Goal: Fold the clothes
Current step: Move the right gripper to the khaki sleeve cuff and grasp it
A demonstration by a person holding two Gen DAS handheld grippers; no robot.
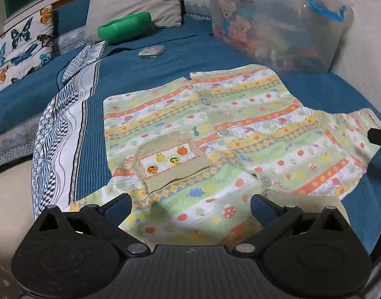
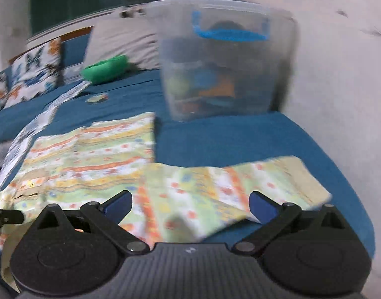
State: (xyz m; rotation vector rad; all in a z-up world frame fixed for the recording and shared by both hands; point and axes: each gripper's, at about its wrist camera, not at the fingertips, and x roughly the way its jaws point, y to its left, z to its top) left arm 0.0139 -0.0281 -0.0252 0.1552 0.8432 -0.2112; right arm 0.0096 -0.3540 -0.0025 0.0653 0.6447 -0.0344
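One little shirt (image 1: pixel 215 134) is spread flat on the blue bedspread (image 1: pixel 145 69), striped in green, orange and yellow with fruit prints, so that's the landmark for everything else. It has one tan chest pocket (image 1: pixel 169 163) with four embroidered fruits, and three buttons show down the front placket.

Going left to right from the shirt: far to its left leans one butterfly-print pillow (image 1: pixel 21 47), then one blue-and-white patterned cloth strip (image 1: pixel 66 134) runs along the bed just left of the shirt. Beyond the shirt's left side there's one grey pillow (image 1: pixel 135 0) with one green rolled thing (image 1: pixel 124 26) in front of it, and one small flat packet (image 1: pixel 150 51) lying on the bedspread behind the shirt. Behind the shirt's right side stands one clear plastic storage box (image 1: pixel 277 27) with a blue handle, teddy bears printed on it, toys inside.

The left gripper (image 1: pixel 190 205) hovers over the shirt's near edge below the pocket, both blue-padded fingers spread wide, holding nothing; can't tell if they touch the fabric. The right gripper (image 2: pixel 190 205) is also spread wide, empty, over the shirt's right sleeve (image 2: pixel 227 189), which sticks out toward the bed's right edge. The right wrist view is blurry. In the left view, a black tip of the right gripper pokes in at the sleeve end.
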